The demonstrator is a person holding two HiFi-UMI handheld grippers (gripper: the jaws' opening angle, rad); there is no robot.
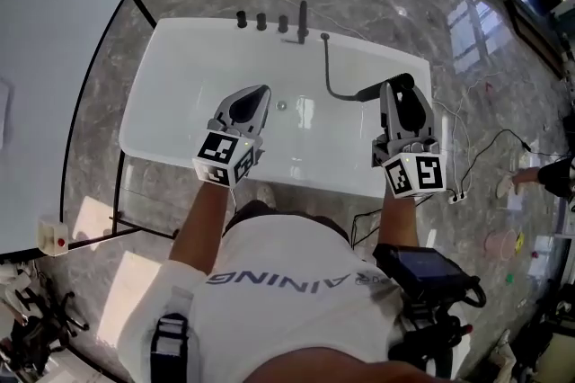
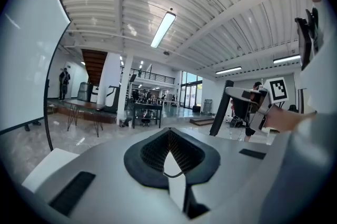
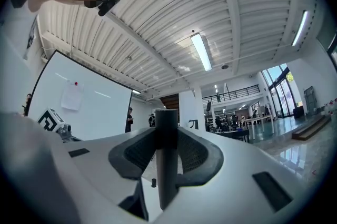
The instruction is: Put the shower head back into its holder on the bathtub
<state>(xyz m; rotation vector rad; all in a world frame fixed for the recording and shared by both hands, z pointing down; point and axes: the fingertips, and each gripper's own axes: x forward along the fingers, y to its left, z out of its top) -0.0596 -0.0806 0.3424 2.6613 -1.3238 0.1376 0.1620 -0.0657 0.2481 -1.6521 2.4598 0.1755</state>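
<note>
Shirt (image 1: 296, 251) print reads "AINING"; right tongs (image 3: 166, 136) pinching shower head (image 3: 167, 175); left tongs (image 2: 169, 134) pressed together, empty.

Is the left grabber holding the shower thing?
No, the left gripper has its jaws together with nothing between them; the right gripper grips the shower head.

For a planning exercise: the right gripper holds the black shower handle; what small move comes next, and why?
Probably carry the black cylindrical shower head with the right gripper toward the black fittings on the far rim of the white bathtub: it is clamped but well short of them.
</note>
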